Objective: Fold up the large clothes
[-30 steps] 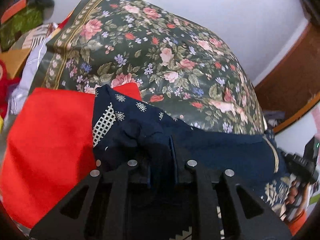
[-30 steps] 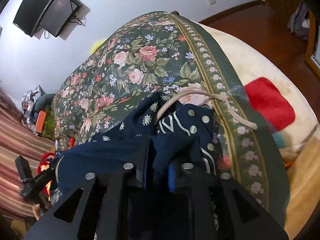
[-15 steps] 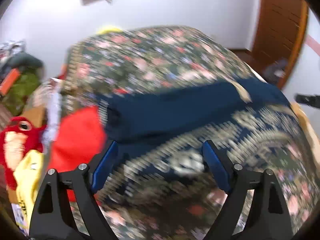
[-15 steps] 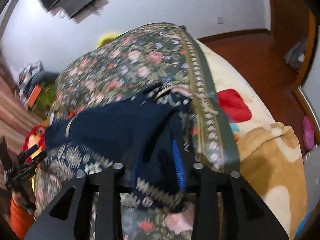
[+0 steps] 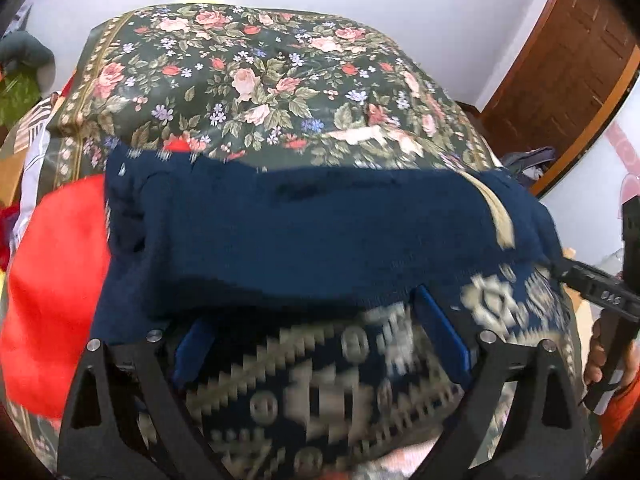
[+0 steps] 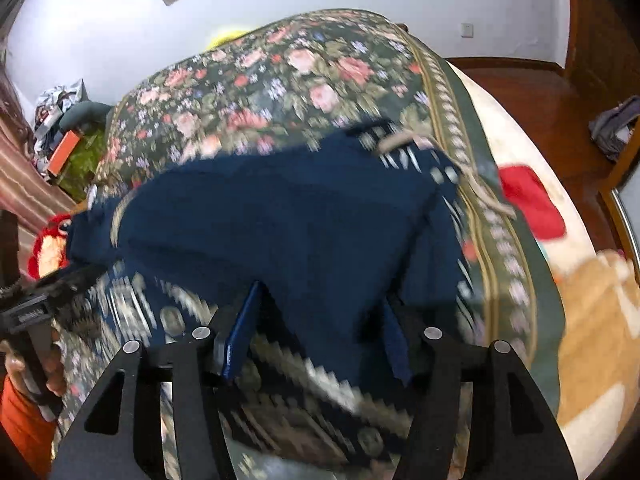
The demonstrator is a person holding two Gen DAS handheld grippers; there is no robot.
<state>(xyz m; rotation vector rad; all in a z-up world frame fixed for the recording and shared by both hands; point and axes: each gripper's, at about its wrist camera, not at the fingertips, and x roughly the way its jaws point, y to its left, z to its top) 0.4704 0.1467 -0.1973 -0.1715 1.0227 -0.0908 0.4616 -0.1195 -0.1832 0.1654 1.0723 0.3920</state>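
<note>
Left gripper [image 5: 320, 344]: fingers [image 5: 440, 332] wide apart and still opening; patterned cloth lies between them, no pad pressing on it. Right gripper [image 6: 316, 332]: fingers [image 6: 240, 328] partly apart, opening; a dark fold of cloth hangs between them, and whether it touches a pad is not clear through the blur.

Navy garment [image 5: 320, 232] lies on the bed, just beyond both grippers. Its long axis runs left to right across the bed. The plain navy side is folded over on top; the pale geometric pattern shows along the near edge. A beige drawstring [image 5: 500, 216] sits at the right end of the garment, so the waist points right.

Left of the garment, touching it: a red cloth [image 5: 52, 280]. Beneath and beyond: the floral bedspread [image 5: 260, 80], reaching to the far wall. Right of the bedspread in the right wrist view: a cream blanket [image 6: 516, 136] with a second red item on it.

Far right: a wooden door [image 5: 568, 56].
</note>
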